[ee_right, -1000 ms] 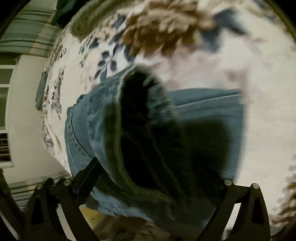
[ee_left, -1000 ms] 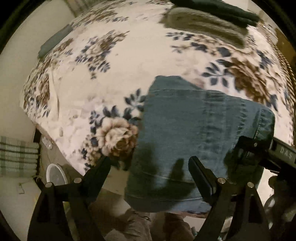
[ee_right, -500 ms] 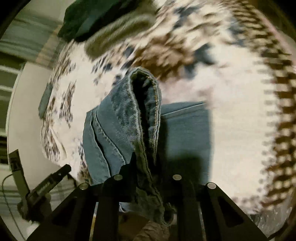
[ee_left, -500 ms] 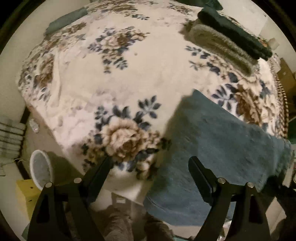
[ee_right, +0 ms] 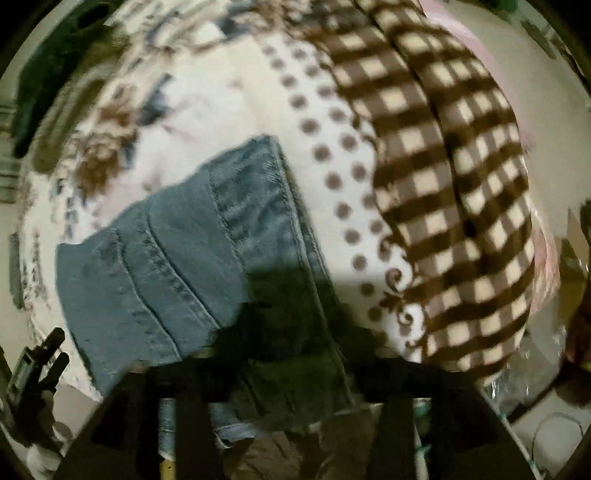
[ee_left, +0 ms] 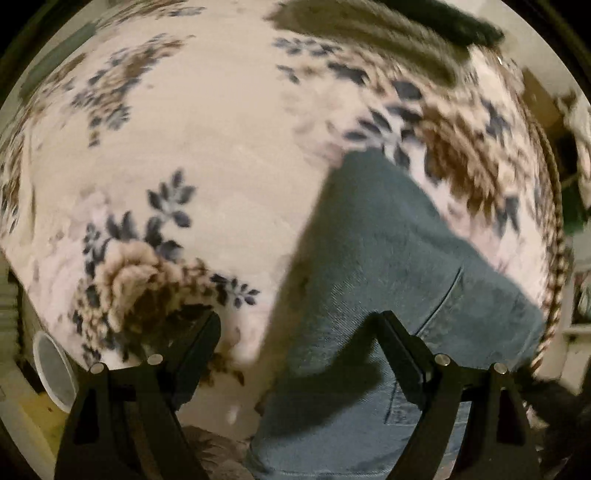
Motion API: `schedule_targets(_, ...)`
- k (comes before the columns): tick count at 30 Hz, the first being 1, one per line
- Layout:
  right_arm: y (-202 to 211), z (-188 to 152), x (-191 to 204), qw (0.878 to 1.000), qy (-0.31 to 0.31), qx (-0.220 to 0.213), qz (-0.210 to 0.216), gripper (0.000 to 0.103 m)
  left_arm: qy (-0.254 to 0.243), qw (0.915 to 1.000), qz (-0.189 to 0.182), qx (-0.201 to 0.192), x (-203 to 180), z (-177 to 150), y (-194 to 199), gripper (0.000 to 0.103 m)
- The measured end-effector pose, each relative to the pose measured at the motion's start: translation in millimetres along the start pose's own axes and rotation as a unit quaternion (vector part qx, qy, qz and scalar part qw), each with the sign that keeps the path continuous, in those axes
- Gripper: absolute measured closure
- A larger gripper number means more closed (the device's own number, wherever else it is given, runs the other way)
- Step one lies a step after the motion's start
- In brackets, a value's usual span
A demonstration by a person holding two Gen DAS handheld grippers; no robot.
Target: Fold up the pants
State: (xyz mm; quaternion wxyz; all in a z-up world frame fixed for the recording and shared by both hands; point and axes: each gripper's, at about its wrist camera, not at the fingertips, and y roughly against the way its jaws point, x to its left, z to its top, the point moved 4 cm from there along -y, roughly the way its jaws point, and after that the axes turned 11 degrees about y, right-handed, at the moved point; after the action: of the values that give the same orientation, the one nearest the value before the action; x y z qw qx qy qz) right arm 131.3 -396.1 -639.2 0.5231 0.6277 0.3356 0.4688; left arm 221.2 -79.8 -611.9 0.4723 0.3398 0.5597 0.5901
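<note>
Blue denim pants [ee_left: 388, 295] lie folded on a floral blanket [ee_left: 207, 147] at the bed's near edge; they also show in the right wrist view [ee_right: 192, 258]. My left gripper [ee_left: 299, 332] is open and empty, hovering over the pants' left edge, its right finger [ee_left: 399, 347] above the denim. My right gripper [ee_right: 291, 365] is low over the pants' near end; its fingers are dark and blurred, with denim lying between them. My left gripper also shows at the left edge of the right wrist view [ee_right: 37, 365].
Folded grey and dark green garments [ee_left: 388, 26] lie at the far side of the bed. A brown checked blanket [ee_right: 454, 184] lies right of the pants. A white round bin [ee_left: 55, 373] stands on the floor at lower left.
The right gripper, shut on the raised denim fold half a second ago, has lowered it; the pants now lie flatter. Both views have swung to the right, with motion blur.
</note>
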Motion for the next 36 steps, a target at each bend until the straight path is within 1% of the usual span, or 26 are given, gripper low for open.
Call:
schedule_targets(1,5.4,-2.1,0.9,1.000,-0.011,-0.013,0.012,0.029,-0.008,1.0000,0.003,0.004,-1.3,-1.8,-4.8,0.017)
schedule_targets(3,18.5,-5.8,5.5,0.999,-0.012,-0.034,0.013,0.027,-0.020,0.9997,0.003,0.011,-1.5,-4.8,-12.1,0.017)
schedule_targets(5,19.3,-12.1,16.9,0.999,0.016,-0.036,0.033,0.020,-0.027,0.9995,0.007,0.017,0.9,-6.9,-21.3,0.010)
schedule_targets(6,10.5,-15.8,24.1,0.998,0.037,-0.021,0.042,0.020,-0.025,0.9995,0.006,0.020,3.5,-7.0,-24.8,0.006)
schedule_targets(7,0.1,-20.0,30.1,0.998,0.052,-0.008,0.038,0.020,-0.018,0.9995,0.000,0.025,7.4,-6.0,-29.0,0.002)
schedule_targets(8,-12.9,-23.3,32.9,0.998,0.067,0.006,0.023,0.019,-0.012,0.9994,-0.006,0.031,10.1,-5.2,-31.9,0.001)
schedule_targets(9,-33.1,-27.0,32.8,0.996,0.082,0.031,-0.001,0.018,-0.006,0.9991,-0.013,0.039,11.2,-4.9,-35.1,0.000)
schedule_targets(10,-42.3,-26.9,31.9,0.996,0.080,0.039,-0.001,0.016,0.002,0.9985,-0.026,0.048,14.3,-4.2,-36.2,0.000)
schedule_targets(11,-45.5,-25.4,30.1,0.997,0.073,0.039,0.005,0.015,0.002,0.9982,-0.029,0.052,14.9,-3.5,-36.0,0.001)
schedule_targets(13,-36.4,-19.9,26.8,0.998,0.052,0.034,0.018,0.015,-0.002,0.9977,-0.035,0.057,18.6,-5.8,-28.7,0.001)
schedule_targets(14,-28.4,-19.6,24.6,0.998,0.039,0.029,0.033,0.015,-0.001,0.9974,-0.043,0.058,20.7,-7.3,-24.7,0.001)
schedule_targets(15,-17.5,-21.6,21.3,0.998,0.021,0.019,0.057,0.015,0.008,0.9962,-0.062,0.061,23.8,-10.9,-20.1,0.001)
schedule_targets(16,-4.5,-27.0,17.0,0.997,0.002,0.007,0.079,0.015,0.022,0.9937,-0.085,0.070,27.6,-15.1,-17.3,0.001)
schedule_targets(17,2.6,-32.5,13.9,0.996,-0.008,0.001,0.091,0.015,0.042,0.9896,-0.110,0.083,32.6,-21.1,-15.9,0.001)
schedule_targets(19,8.8,-54.5,6.5,0.992,-0.043,-0.001,0.119,0.015,0.055,0.9846,-0.133,0.099,38.1,-30.4,-18.3,0.001)
schedule_targets(21,4.5,-80.2,4.9,0.986,-0.076,0.004,0.148,0.015,0.049,0.9835,-0.136,0.109,37.8,-38.5,-23.0,0.001)
schedule_targets(22,-3.6,-93.5,8.4,0.983,-0.088,0.008,0.160,0.015,0.044,0.9819,-0.143,0.116,36.3,-41.7,-27.2,0.001)
schedule_targets(23,-15.5,-104.3,12.9,0.978,-0.097,0.016,0.182,0.015,0.039,0.9809,-0.147,0.121,33.8,-42.6,-30.6,0.001)
schedule_targets(25,-38.3,-116.4,15.1,0.970,-0.116,0.020,0.214,0.015,0.021,0.9802,-0.148,0.130,23.4,-44.5,-36.6,0.001)
schedule_targets(26,-48.9,-118.1,18.0,0.965,-0.127,0.018,0.227,0.015,0.011,0.9811,-0.141,0.132,18.0,-45.6,-39.6,0.001)
schedule_targets(28,-68.0,-119.2,20.3,0.955,-0.150,-0.003,0.257,0.015,-0.008,0.9824,-0.129,0.135,12.2,-43.8,-45.2,0.001)
schedule_targets(31,-86.4,-112.4,30.4,0.960,-0.133,-0.033,0.246,0.011,-0.010,0.9814,-0.131,0.140,5.7,-45.2,-54.2,0.001)
schedule_targets(32,-86.2,-112.0,33.6,0.960,-0.134,-0.043,0.244,0.012,-0.011,0.9812,-0.131,0.142,0.9,-44.4,-57.2,0.001)
schedule_targets(34,-77.5,-109.4,41.6,0.954,-0.125,-0.071,0.264,0.018,-0.021,0.9821,-0.127,0.138,-6.3,-43.0,-59.3,0.001)
schedule_targets(35,-75.6,-108.2,45.9,0.952,-0.125,-0.075,0.269,0.018,-0.025,0.9826,-0.123,0.137,-8.6,-42.2,-59.6,0.001)
schedule_targets(36,-73.6,-106.3,49.3,0.946,-0.133,-0.083,0.283,0.018,-0.026,0.9829,-0.123,0.135,-13.2,-41.1,-61.9,0.001)
